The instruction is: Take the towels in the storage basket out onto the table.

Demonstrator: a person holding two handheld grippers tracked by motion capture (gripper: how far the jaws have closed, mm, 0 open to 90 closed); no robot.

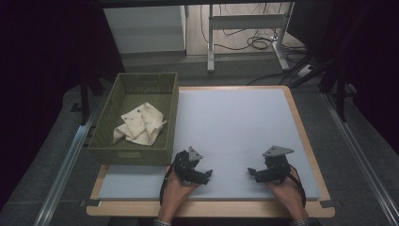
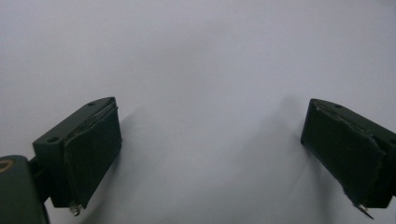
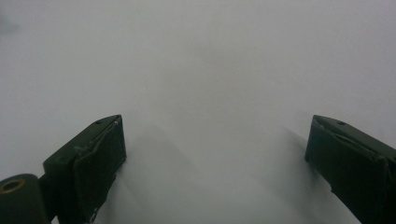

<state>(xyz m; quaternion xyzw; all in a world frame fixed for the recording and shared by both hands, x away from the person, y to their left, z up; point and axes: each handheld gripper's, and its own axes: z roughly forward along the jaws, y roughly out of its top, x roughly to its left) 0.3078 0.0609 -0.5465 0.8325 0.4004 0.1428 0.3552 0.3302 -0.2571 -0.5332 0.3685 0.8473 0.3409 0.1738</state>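
Claws first: my left claw [image 1: 203, 175] and right claw [image 1: 254, 173] rest released and empty on the table [image 1: 235, 122], jaws wide. Farther left, the cloth [image 1: 140, 124] lies crumpled in the basket [image 1: 170, 117]. Reaching in, I risk snagging the rim or pinching only one loose fold.

Desk [image 1: 301, 122]: 1 wooden top with rounded corners, filling the centre of the frame. Lying on it: 1 pale grey-blue mat [image 1: 235, 127], covering nearly all of the top, a wood margin showing along the right and bottom edges; 1 olive woven basket [image 1: 103, 136], at the left side of the frame, overhanging the desk's left edge.
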